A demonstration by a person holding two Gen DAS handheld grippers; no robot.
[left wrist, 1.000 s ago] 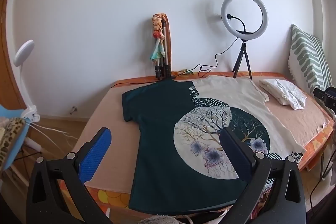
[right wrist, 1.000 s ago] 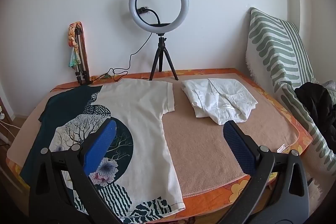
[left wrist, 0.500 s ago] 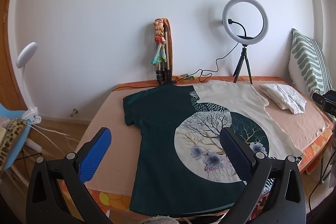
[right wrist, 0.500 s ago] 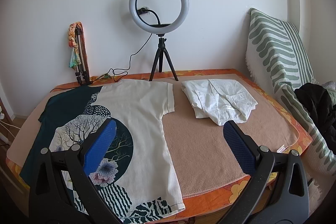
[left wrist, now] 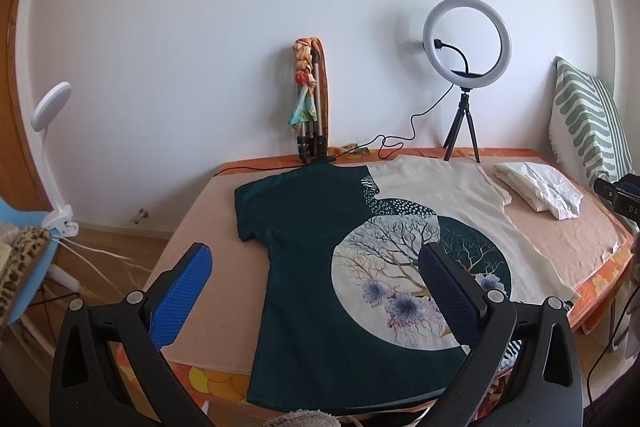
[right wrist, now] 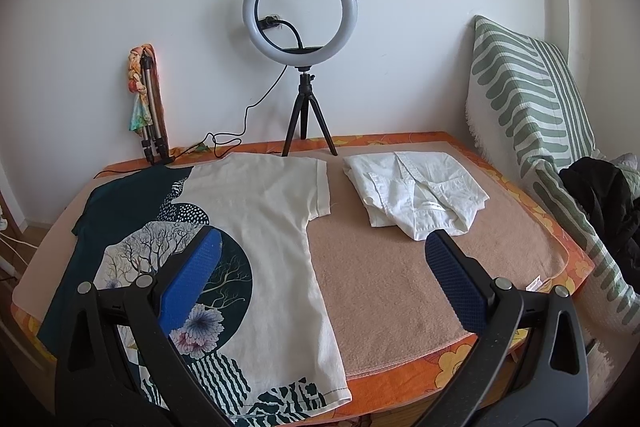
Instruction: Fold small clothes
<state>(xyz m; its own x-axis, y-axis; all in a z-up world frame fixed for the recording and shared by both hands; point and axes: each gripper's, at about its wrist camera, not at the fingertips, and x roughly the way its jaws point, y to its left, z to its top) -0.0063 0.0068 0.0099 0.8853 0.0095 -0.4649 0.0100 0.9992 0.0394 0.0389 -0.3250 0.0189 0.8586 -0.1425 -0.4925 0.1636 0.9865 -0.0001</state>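
Shirt: T-shirt (left wrist: 360, 259) lies flat, print up, on the tan blanket (right wrist: 400, 287) covering the table; dark half left, cream half right.
Left gripper (left wrist: 316, 291): we hold it above the shirt's near hem, jaws wide apart, nothing between them.
Right gripper (right wrist: 324, 279): we see it over the shirt's cream edge and blanket, jaws spread, empty.
Folded item: 1 white garment (right wrist: 416, 195) beside the right sleeve, apart.
Background: ring light (right wrist: 300, 7) at the wall.

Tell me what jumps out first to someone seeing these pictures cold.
The T-shirt spread flat on the table grabs the eye: half dark green, half cream, with a big round tree-and-flower print. Behind it a ring light stands on a small tripod by the wall, and a folded white shirt lies to the T-shirt's right. Both grippers, left and right, hover open, holding nothing.
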